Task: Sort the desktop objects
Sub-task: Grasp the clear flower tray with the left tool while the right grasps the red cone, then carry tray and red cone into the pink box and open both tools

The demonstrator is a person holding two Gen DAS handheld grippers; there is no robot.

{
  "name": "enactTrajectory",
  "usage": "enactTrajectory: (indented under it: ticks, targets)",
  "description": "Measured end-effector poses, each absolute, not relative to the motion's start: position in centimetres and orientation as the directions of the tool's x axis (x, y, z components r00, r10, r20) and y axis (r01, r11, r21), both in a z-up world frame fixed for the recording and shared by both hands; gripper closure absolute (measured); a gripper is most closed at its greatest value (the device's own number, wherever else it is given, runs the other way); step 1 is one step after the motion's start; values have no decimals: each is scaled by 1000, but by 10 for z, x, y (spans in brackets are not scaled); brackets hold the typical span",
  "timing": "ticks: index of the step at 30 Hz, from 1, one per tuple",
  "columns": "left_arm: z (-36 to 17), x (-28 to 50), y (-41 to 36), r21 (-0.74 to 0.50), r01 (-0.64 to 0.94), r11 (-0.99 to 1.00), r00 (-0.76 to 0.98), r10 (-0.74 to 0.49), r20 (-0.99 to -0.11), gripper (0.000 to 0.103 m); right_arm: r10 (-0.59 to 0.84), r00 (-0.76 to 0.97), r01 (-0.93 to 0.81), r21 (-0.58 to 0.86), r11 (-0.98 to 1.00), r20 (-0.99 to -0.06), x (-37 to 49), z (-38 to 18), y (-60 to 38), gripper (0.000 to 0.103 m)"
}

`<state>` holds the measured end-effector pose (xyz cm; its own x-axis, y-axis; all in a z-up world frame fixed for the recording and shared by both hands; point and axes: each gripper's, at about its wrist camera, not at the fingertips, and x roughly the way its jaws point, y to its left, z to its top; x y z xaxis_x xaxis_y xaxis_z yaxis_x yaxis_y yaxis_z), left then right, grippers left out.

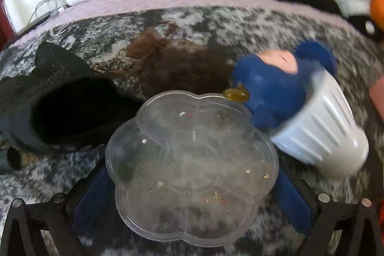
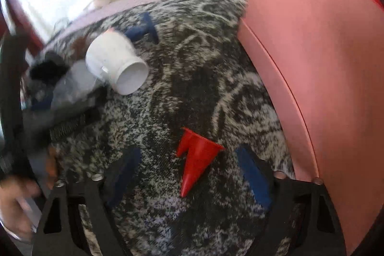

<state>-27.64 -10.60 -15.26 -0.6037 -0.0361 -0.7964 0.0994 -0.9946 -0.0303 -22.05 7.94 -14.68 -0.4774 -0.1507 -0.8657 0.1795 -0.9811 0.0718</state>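
Clear flower-shaped tray (image 1: 192, 160) holding tiny beads, white cup (image 1: 321, 131) on its side

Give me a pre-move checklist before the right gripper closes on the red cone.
1. Red cone lies between the right gripper fingers: ok.
2. Right jaws open wide enough: ok.
3. Cone clear of the pink box: ok.
4. Left gripper holds the clear flower-shaped container securely: cannot tell.
5. White cup upright: not ok, it lies tipped on the blanket.
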Motion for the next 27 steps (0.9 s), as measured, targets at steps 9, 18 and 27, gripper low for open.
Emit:
enactTrajectory:
  ticks: [9,18,27]
  targets:
    - [-149,-258,-108,10,85,-996,-599,-59,-799,0,-218,-486,274,89,-958,-847,-211,-131,75,67]
    - [-122,-197,-130,-39,175,-984,-608,-77,-790,0,-282,-535,287,143,-947,-796,-183,-86,77,67]
    - [-71,-117,-107,-14,184,-983,-693,-120,-711,0,-347,-593,322,181,-929,-726,-145,-38,86,67]
